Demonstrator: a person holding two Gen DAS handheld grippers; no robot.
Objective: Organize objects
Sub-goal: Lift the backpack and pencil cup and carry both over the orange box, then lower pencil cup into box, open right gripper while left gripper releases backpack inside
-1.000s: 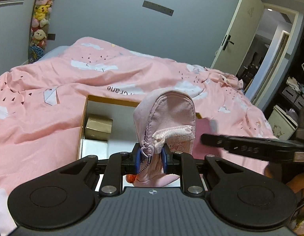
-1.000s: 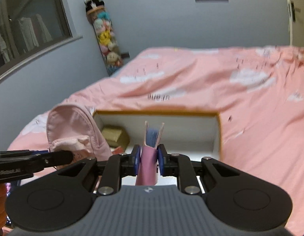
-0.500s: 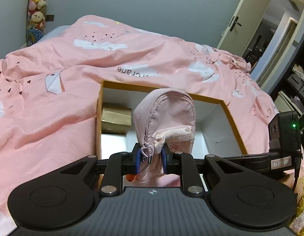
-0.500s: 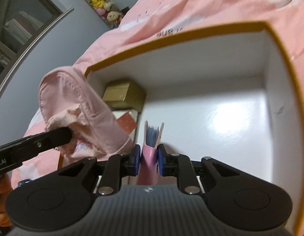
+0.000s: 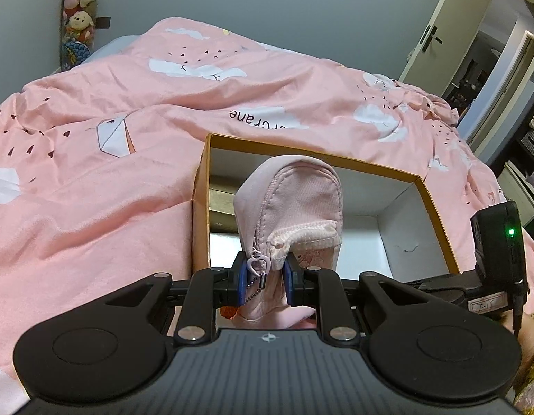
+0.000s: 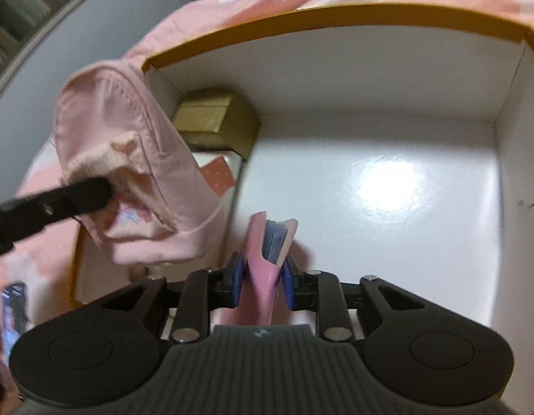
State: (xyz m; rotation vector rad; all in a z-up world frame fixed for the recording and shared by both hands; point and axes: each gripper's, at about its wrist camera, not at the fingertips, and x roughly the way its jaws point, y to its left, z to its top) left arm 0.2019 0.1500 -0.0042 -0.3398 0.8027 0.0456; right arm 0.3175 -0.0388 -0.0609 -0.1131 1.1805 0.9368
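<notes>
My left gripper (image 5: 265, 276) is shut on the zip end of a pink fabric pouch (image 5: 294, 200), which hangs over the left part of a white box with an orange-brown rim (image 5: 336, 159). In the right wrist view the pouch (image 6: 121, 121) hangs from the left gripper's black finger (image 6: 59, 197). My right gripper (image 6: 261, 276) is low inside the box (image 6: 336, 69). Its jaws are opening, and a pink card holder (image 6: 263, 238) with blue cards stands loosely between the pads with its flaps spread.
A gold box (image 6: 211, 117) sits in the white box's far left corner, with a white item and a red dotted card (image 6: 220, 176) in front of it. The box lies on a pink duvet (image 5: 94, 207). Plush toys (image 5: 78, 10) hang on the wall. A door (image 5: 440, 34) stands at right.
The right gripper dropped into the box and tilted downward, and its pads have parted from the card holder. The left gripper carried the pouch closer over the box.
</notes>
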